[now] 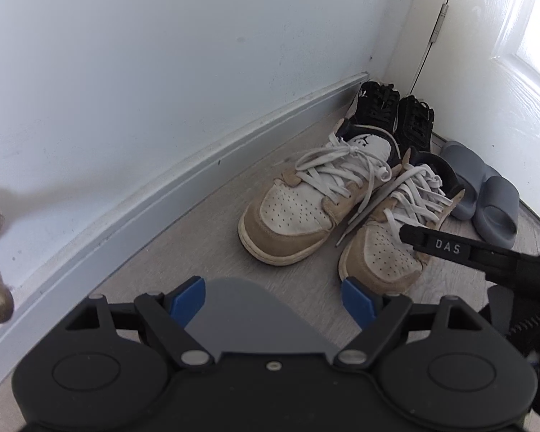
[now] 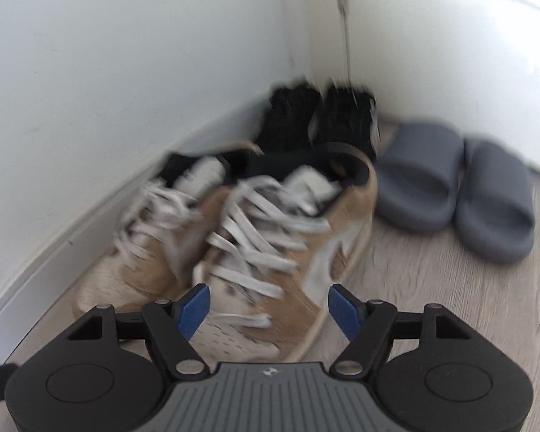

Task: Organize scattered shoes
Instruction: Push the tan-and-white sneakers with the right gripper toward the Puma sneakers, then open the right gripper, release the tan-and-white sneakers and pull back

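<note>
**Shoes lined up in the corner**

"DAS" is printed on the right gripper (image 1: 446, 248); both it and the left gripper (image 1: 273, 295) are spread wide, empty. Tan-and-white sneakers (image 1: 327, 212) sit beside the skirting board (image 1: 169, 194), black sneakers (image 1: 396, 115) behind, grey slides (image 2: 457, 187) right. Bare floor (image 2: 432, 306) lies nearer.

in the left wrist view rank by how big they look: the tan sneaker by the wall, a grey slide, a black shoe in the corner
1. Tan sneaker by the wall: largest, though it is also nearest the camera.
2 and 3. Grey slide and black shoe: they look close in size, and the black shoe is farther back and partly hidden, so I won't rank them.
</note>
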The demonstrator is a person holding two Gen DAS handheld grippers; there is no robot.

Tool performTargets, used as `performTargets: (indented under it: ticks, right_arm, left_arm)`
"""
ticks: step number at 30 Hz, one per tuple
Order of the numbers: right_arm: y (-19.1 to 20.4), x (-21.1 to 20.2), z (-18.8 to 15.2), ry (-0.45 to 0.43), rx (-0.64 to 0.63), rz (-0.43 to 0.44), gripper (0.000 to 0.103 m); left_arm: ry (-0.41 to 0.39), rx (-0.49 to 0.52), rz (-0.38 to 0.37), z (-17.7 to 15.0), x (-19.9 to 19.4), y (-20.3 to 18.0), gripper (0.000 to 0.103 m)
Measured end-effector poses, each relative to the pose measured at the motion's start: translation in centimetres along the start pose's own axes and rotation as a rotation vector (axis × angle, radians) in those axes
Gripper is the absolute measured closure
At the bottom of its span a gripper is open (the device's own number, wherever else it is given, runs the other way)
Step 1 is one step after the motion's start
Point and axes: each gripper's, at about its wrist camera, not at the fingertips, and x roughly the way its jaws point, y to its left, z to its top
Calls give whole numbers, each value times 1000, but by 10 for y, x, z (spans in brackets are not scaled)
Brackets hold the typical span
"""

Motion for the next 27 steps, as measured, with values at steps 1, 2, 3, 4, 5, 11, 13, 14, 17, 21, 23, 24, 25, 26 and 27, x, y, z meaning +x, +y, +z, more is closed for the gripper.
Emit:
performTargets:
  ticks: [1, 2, 3, 4, 5, 11, 13, 14, 17, 21, 23, 24, 25, 26, 27]
  right_arm:
    - [8, -2, 1, -12, -22, 16, 29]
    - [14, 3, 4, -6, -33, 34, 29]
    - [15, 11, 7, 5, -20, 46, 30]
    - [14, 18, 10, 17, 3, 60, 32]
    - [13, 29, 15, 40, 39, 84, 43]
    - [26, 44, 27, 73, 87, 28, 46]
    - [29, 39, 28, 64, 110, 7, 53]
    - [34, 33, 28, 44, 103, -2, 53]
    - [43, 36, 25, 76, 82, 34, 54]
    - [47, 56, 25, 128, 77, 33, 57]
    - [51, 60, 29, 126, 52, 23, 57]
    - [53, 62, 30, 124, 44, 17, 57]
    - [52, 64, 31, 124, 51, 9, 58]
    - [50, 66, 34, 127, 63, -6, 58]
    - [48, 67, 36, 139, 77, -8, 58]
  left_arm:
    - [-1, -6, 0, 0, 0, 2, 19]
    - [-2, -12, 0, 1, 0, 4, 19]
    - [-1, -16, 3, 0, 0, 6, 19]
    - [1, -19, 6, 0, 1, 8, 19]
    - [3, -19, 10, 0, 2, 9, 19]
    - [-5, -48, 14, 4, 0, 19, 19]
    - [-3, -52, 11, 3, 0, 20, 19]
    - [1, -51, 14, 2, 1, 20, 19]
    - [6, -51, 25, -1, 3, 21, 19]
    - [11, -85, 20, -2, 2, 27, 19]
    - [2, -97, 30, -3, 0, 30, 19]
    - [1, -100, 29, -3, -1, 31, 19]
    - [2, -105, 29, -2, -1, 32, 19]
    - [1, -116, 32, -2, -2, 34, 19]
    - [0, -122, 32, -2, -2, 35, 19]
